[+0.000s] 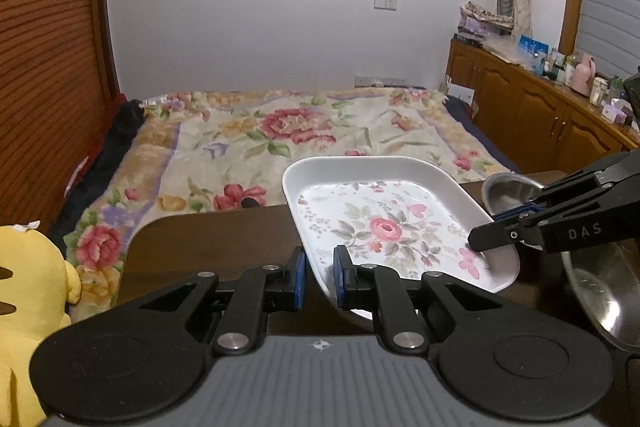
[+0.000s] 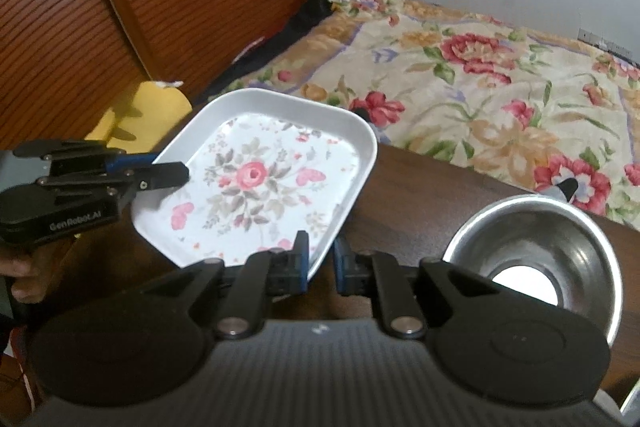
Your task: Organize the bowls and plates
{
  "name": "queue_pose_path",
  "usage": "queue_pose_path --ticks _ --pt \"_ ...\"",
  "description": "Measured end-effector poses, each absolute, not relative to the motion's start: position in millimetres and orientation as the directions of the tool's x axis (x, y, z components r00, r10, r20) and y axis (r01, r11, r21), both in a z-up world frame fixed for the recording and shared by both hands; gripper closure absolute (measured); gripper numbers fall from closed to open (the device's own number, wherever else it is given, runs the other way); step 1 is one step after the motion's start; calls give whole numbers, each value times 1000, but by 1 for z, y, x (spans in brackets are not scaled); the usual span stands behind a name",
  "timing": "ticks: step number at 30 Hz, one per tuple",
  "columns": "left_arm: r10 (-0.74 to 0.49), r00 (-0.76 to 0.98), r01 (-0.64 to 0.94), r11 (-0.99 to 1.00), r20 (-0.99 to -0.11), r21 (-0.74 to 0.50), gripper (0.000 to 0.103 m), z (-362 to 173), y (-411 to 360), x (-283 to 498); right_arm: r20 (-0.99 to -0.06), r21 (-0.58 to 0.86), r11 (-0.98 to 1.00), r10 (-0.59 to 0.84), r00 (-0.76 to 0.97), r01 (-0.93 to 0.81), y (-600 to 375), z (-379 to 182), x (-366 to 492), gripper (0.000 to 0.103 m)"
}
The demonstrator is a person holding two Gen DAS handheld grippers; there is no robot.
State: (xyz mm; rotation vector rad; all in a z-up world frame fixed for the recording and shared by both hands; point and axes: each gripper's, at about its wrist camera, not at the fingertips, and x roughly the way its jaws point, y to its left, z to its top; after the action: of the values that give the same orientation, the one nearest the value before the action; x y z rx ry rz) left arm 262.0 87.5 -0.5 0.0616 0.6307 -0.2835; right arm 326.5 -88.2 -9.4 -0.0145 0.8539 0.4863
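Note:
A white rectangular tray [image 1: 360,163] [image 2: 280,99] with a pink rose print hangs tilted above the dark wooden table [image 1: 224,247] [image 2: 416,195]. My left gripper [image 1: 319,275] is shut on the tray's rim at one edge; in the right wrist view the left gripper [image 2: 176,169] reaches in from the left. My right gripper [image 2: 321,267] is shut on the rim at another edge, and in the left wrist view the right gripper [image 1: 486,233] comes in from the right. A steel bowl [image 2: 532,259] [image 1: 508,191] stands on the table to the tray's right.
A larger steel bowl [image 1: 600,291] sits at the table's right. A yellow plush toy [image 1: 28,287] [image 2: 152,111] lies off the table's left end. Beyond the table's far edge is a bed with a floral cover [image 1: 288,131] [image 2: 500,75]. A person's hand [image 2: 20,275] grips the left handle.

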Motion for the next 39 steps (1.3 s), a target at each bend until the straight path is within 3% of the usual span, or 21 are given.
queue_pose_path --ticks 21,39 --pt "-261 817 289 957 -514 -27 87 32 88 173 -659 166 880 434 614 -444 -90 25 255 89" --pt "-279 786 287 955 -552 -74 87 5 97 127 -654 180 861 466 596 -476 -88 16 204 89"
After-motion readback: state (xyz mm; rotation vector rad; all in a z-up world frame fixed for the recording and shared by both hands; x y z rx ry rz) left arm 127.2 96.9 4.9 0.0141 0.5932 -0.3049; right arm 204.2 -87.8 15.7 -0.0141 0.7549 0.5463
